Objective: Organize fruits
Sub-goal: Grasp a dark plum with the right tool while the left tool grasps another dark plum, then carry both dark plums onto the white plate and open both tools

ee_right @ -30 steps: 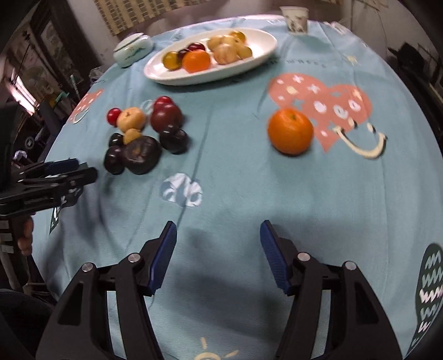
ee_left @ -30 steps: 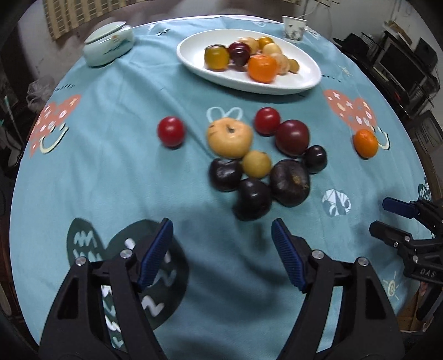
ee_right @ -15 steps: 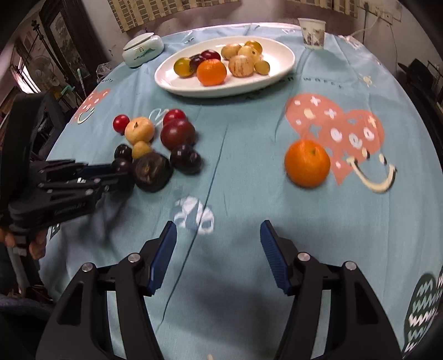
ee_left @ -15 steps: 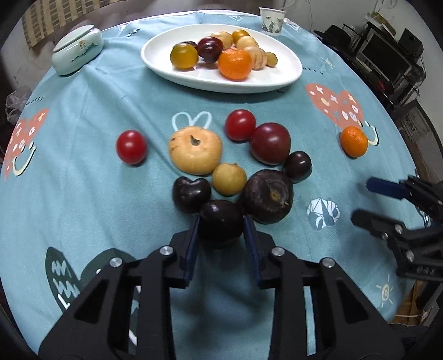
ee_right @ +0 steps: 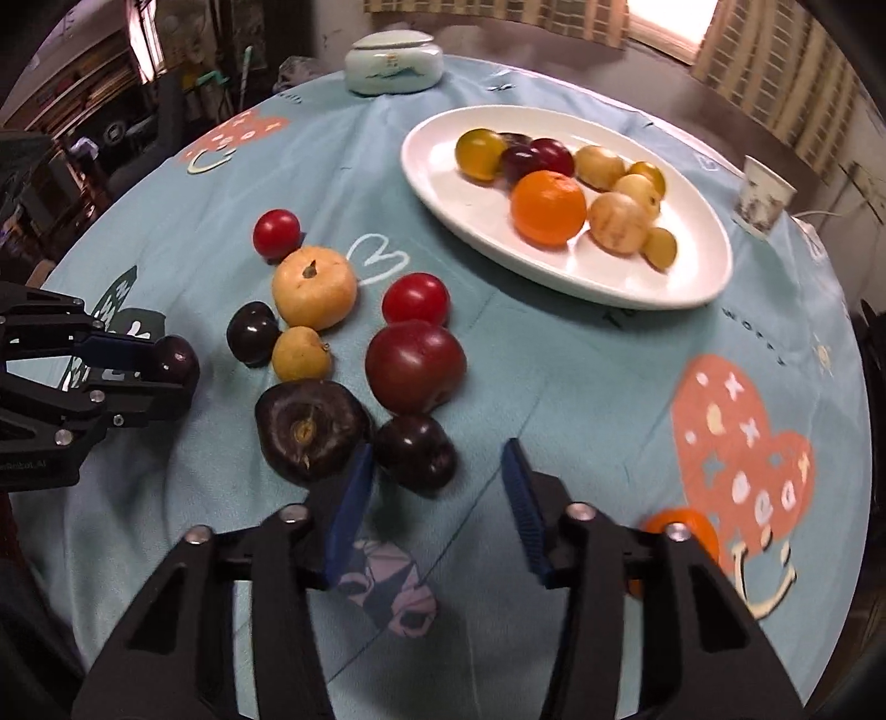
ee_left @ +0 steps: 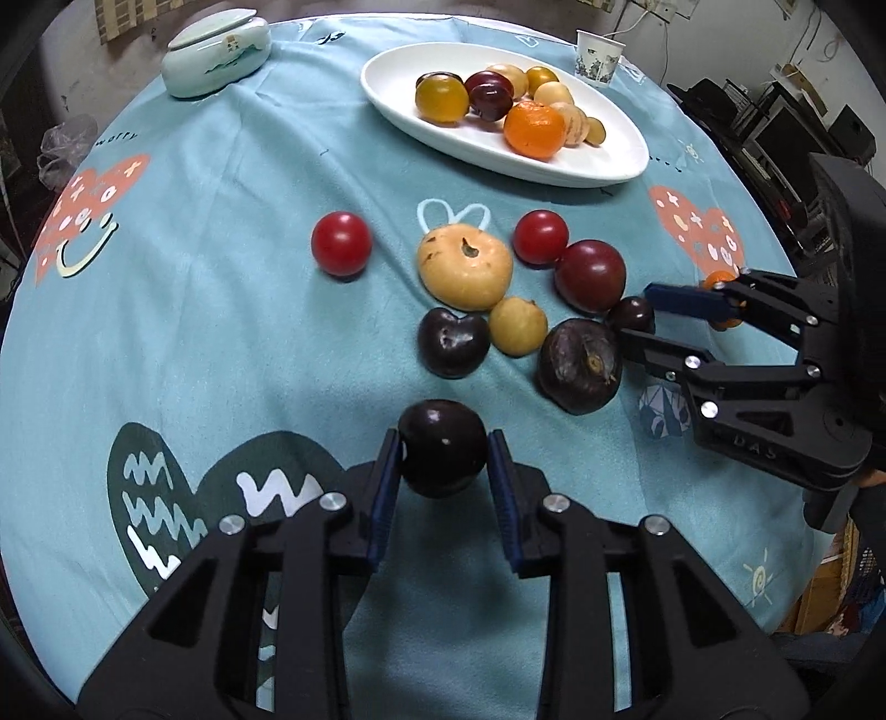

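Note:
My left gripper (ee_left: 442, 462) is shut on a dark plum (ee_left: 442, 447), held just clear of the loose fruit; the right wrist view shows this plum (ee_right: 178, 359) at the far left. My right gripper (ee_right: 437, 501) has its jaws closing around a small dark plum (ee_right: 415, 451). The plum lies against the left pad and a gap remains at the right pad. Beside it sit a wrinkled dark fruit (ee_right: 310, 429), a big red plum (ee_right: 415, 365), two red tomatoes, yellow fruits and another dark plum (ee_right: 253, 332). The white oval plate (ee_right: 459, 216) holds several fruits.
A loose orange (ee_right: 678, 526) lies behind my right gripper's right finger. A lidded ceramic jar (ee_left: 216, 47) and a paper cup (ee_right: 761, 196) stand at the table's far side. The round table's blue cloth drops off at the near edge; shelves and clutter surround it.
The left gripper shut on the dark plum and drew it back from the pile. The right gripper swung left from the orange to the pile, its jaws narrowing around the small dark plum.

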Demonstrator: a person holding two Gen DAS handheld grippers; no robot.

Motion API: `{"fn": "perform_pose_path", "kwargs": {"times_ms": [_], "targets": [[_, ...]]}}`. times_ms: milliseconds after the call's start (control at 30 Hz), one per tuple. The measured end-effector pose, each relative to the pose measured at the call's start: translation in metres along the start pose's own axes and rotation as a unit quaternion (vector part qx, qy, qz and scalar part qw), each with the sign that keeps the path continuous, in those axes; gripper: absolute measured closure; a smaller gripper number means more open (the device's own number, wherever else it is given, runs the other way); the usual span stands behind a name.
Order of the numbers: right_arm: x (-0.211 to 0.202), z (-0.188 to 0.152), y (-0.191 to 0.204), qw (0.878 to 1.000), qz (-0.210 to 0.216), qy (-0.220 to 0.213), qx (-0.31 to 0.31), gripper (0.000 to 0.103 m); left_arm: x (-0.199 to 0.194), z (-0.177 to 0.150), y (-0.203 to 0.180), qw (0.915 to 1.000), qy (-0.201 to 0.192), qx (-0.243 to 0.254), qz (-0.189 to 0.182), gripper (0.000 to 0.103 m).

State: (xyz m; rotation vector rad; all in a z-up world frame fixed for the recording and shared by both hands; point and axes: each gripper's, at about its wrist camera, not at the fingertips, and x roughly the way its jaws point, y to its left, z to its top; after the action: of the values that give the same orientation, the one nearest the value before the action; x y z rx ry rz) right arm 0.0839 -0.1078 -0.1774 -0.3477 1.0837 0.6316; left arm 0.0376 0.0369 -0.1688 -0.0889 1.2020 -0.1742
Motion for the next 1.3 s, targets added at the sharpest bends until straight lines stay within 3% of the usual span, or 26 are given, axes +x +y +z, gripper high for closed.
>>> {"fn": "perform_pose_path", "kwargs": {"times_ms": [33, 133, 267, 600, 733, 1000, 1300], "targets": [[0.0, 0.001, 0.001, 1.0, 0.007, 0.001, -0.002, 0.075, 0.001, 0.0, 0.0, 1.0, 0.001, -0.002, 0.002, 0.072], [-0.002, 0.0, 0.002, 1.0, 0.007, 0.007, -0.005, 0.075, 0.001, 0.0, 0.0, 1.0, 0.001, -0.006, 0.005, 0.072], [-0.018, -0.014, -0.005, 0.999, 0.028, -0.002, 0.038, 0.075, -0.003, 0.0, -0.002, 1.0, -0.006, -0.005, 0.003, 0.072], [-0.043, -0.072, 0.015, 0.992, 0.059, 0.003, 0.107, 0.075, -0.015, -0.009, -0.017, 0.9996, -0.01, 0.022, 0.013, 0.072], [-0.052, -0.082, 0.028, 0.993, 0.056, 0.001, 0.105, 0.074, -0.023, -0.013, -0.033, 0.9972, -0.019, 0.058, 0.044, 0.072], [-0.061, -0.09, 0.046, 0.993, 0.054, -0.006, 0.104, 0.074, -0.034, -0.025, -0.056, 0.9935, -0.026, 0.105, 0.037, 0.071], [-0.056, -0.09, 0.053, 0.993, 0.062, 0.0, 0.105, 0.074, -0.028, -0.03, -0.059, 0.9922, -0.013, 0.117, 0.04, 0.071]]}}
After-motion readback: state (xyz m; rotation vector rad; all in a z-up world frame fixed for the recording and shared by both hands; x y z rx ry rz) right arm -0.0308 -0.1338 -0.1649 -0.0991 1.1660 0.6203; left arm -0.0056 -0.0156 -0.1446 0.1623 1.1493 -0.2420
